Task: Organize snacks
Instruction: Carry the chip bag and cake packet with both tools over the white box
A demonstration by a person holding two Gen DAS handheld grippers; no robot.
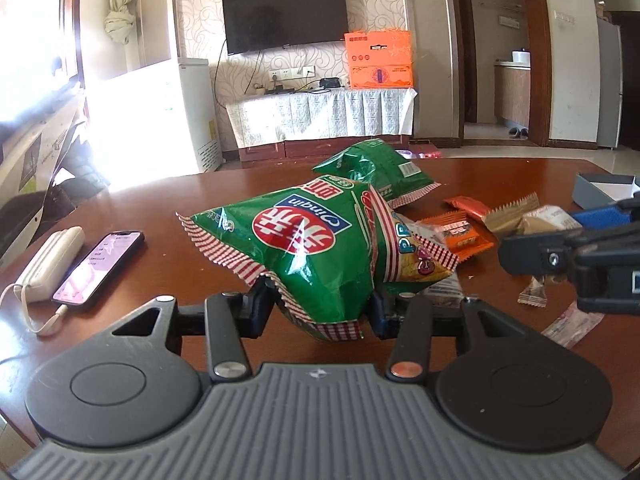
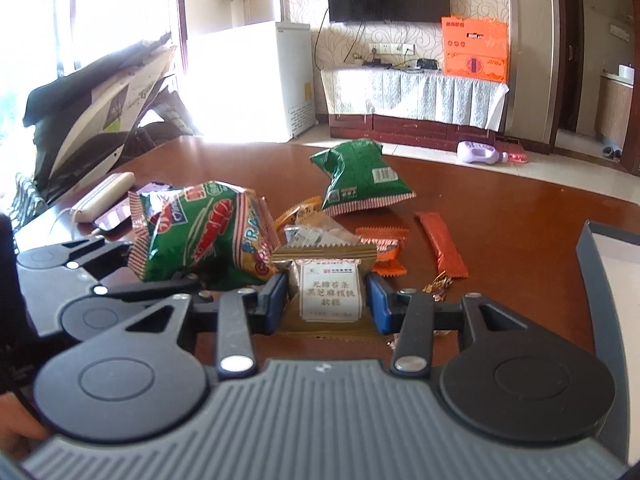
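Observation:
My left gripper (image 1: 320, 304) is shut on the lower corner of a green prawn-cracker bag (image 1: 312, 248), which is lifted and tilted over the brown table (image 1: 160, 200). In the right wrist view the same bag (image 2: 200, 236) hangs at the left between the left gripper's fingers. My right gripper (image 2: 327, 300) is shut on a gold snack packet (image 2: 330, 292) with a white label, held just above the table. A second green bag (image 2: 360, 180) lies further back. Orange packets (image 2: 384, 248) and an orange bar (image 2: 440, 248) lie behind the held packet.
A grey open box (image 2: 600, 264) stands at the table's right edge. A phone (image 1: 100, 268) and a white power bank (image 1: 52, 264) with its cable lie at the left. Small wrapped sweets (image 1: 534, 294) and a pink wrapper (image 1: 572, 324) lie at the right.

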